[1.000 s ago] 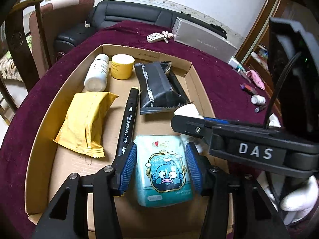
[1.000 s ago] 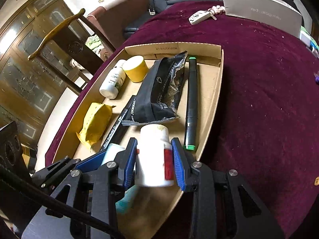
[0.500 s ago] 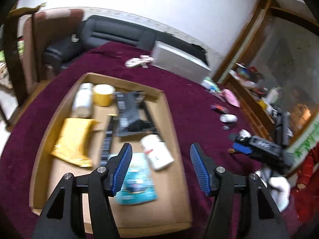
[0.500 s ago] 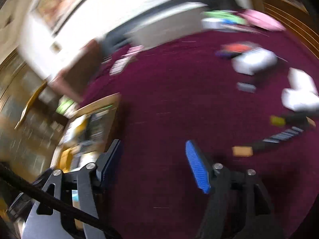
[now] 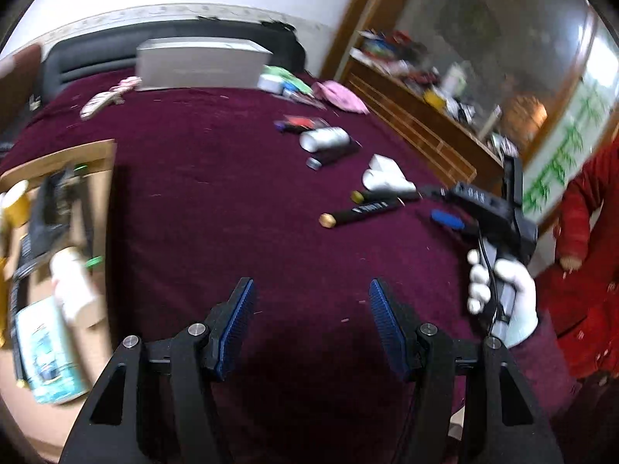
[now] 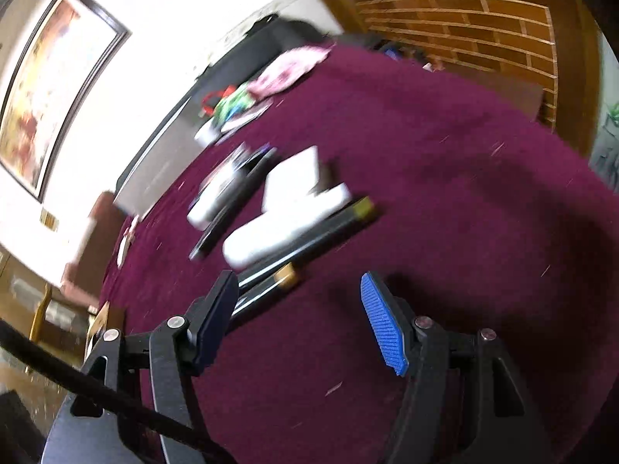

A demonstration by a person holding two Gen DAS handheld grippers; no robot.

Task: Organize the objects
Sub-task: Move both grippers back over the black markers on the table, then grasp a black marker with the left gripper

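A wide stretch of bare maroon cloth (image 5: 232, 201) lies open between the box (image 5: 104, 178) on the left and the clutter on the right. There, two markers (image 5: 359, 210), white packets (image 5: 383, 178) and a bottle (image 5: 325, 138) crowd together, blocking a low pass.

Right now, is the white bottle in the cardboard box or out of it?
In. The white bottle lies on its side inside the cardboard box.

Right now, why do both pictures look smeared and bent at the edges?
Left wrist view: the cardboard tray at left is motion-smeared and the fisheye bows the walls. Right wrist view: the white items streak diagonally; only the right gripper stays sharp.
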